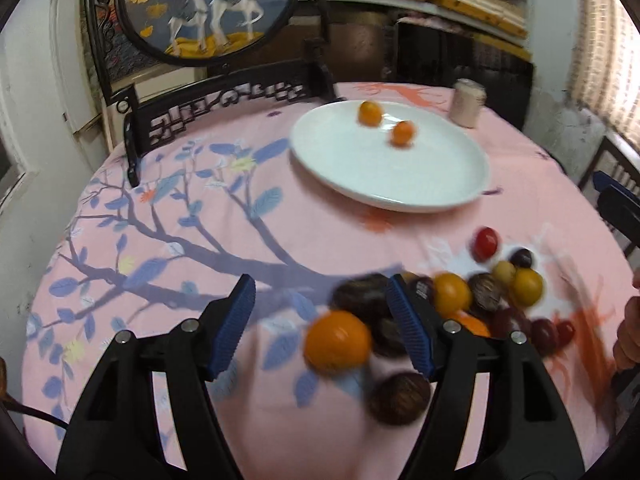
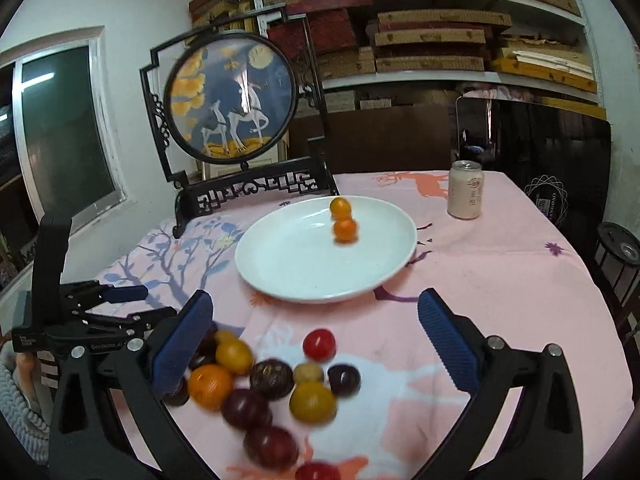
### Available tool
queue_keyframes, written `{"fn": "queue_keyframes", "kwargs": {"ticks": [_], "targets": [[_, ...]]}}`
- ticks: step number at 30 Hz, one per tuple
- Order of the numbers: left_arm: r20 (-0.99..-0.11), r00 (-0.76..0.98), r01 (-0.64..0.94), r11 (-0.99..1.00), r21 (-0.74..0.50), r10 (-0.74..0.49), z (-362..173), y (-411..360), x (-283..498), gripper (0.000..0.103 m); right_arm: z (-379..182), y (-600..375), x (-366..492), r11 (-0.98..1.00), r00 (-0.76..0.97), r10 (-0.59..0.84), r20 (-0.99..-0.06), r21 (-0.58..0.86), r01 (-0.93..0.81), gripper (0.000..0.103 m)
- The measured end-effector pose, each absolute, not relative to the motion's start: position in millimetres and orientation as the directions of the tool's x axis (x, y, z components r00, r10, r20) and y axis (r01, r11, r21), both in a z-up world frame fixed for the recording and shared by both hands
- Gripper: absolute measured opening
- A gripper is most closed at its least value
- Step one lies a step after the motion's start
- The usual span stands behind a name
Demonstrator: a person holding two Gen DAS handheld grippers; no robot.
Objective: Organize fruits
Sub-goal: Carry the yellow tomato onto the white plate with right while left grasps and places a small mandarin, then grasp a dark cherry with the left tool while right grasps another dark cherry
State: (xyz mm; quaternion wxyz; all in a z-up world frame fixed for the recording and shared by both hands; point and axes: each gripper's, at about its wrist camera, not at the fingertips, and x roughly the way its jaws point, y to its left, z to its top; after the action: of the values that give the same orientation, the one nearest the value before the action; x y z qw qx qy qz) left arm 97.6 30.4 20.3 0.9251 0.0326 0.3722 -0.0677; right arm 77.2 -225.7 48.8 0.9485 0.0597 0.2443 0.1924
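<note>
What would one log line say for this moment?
plate: two orange fruits | pile: on cloth | left gripper: open, empty | right gripper: open, empty

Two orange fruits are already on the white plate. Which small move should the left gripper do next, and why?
Probably lower the open, empty left gripper over the orange fruit between its fingers and close: the plate holds only orange fruits.

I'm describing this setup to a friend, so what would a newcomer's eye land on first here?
Probably the white plate mid-table with two small orange fruits on its far side. Next, the jumble of red, yellow, orange and dark purple fruits on the pink tablecloth nearer the camera. Behind the plate stands a round deer picture in a black frame.
</note>
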Motion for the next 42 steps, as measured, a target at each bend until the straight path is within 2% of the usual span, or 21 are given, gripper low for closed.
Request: {"fn": "queue_keyframes", "kwargs": {"ticks": [4,8,14,17,19,23,28,34,38,42], "targets": [[-0.652,0.748,0.229,0.970,0.077,-0.125,22.8,4.7,79.5,0.070,45.8,-239.2,67.1,0.903,0.793,0.423,-0.438,0.284,-0.324,0.102],[-0.663,0.733,0.268,0.960,0.080,-0.149,17.7,-5.3,79.5,0.070,39.7,-246.5,71.1,0.891,0.771,0.437,-0.463,0.337,-0.303,0.102],[-0.671,0.730,0.297,0.945,0.136,-0.132,7.2,-22.9,81.0,0.068,39.0,-245.7,67.8,0.889,0.767,0.442,-0.465,0.341,-0.306,0.102],[-0.688,0.710,0.321,0.938,0.130,-0.148,2.3,-26.9,85.1,0.054,39.6,-246.1,67.1,0.889,0.769,0.442,-0.462,0.341,-0.305,0.102],[-0.701,0.695,0.337,0.933,0.124,-0.158,-1.5,-28.9,88.9,0.039,39.1,-245.7,67.6,0.889,0.767,0.442,-0.466,0.341,-0.305,0.102],[-0.726,0.665,0.349,0.933,0.094,-0.176,-8.2,-28.2,97.7,0.027,37.9,-244.8,68.7,0.887,0.758,0.448,-0.474,0.344,-0.309,0.102],[-0.727,0.661,0.347,0.935,0.077,-0.186,-7.4,-26.7,99.2,0.025,35.6,-244.6,70.5,0.893,0.752,0.438,-0.492,0.338,-0.299,0.102],[-0.720,0.669,0.336,0.939,0.068,-0.187,-4.4,-25.3,98.3,0.025,12.3,-242.4,90.7,0.906,0.679,0.416,-0.605,0.343,-0.250,0.101],[-0.694,0.693,0.320,0.946,0.049,-0.198,5.9,-17.6,94.0,0.024,-4.7,-248.0,102.5,0.883,0.611,0.457,-0.647,0.412,-0.224,0.085],[-0.679,0.706,0.305,0.952,0.035,-0.201,12.7,-10.4,92.3,0.024,-17.7,-247.1,110.1,0.836,0.530,0.537,-0.656,0.500,-0.227,0.082]]}}
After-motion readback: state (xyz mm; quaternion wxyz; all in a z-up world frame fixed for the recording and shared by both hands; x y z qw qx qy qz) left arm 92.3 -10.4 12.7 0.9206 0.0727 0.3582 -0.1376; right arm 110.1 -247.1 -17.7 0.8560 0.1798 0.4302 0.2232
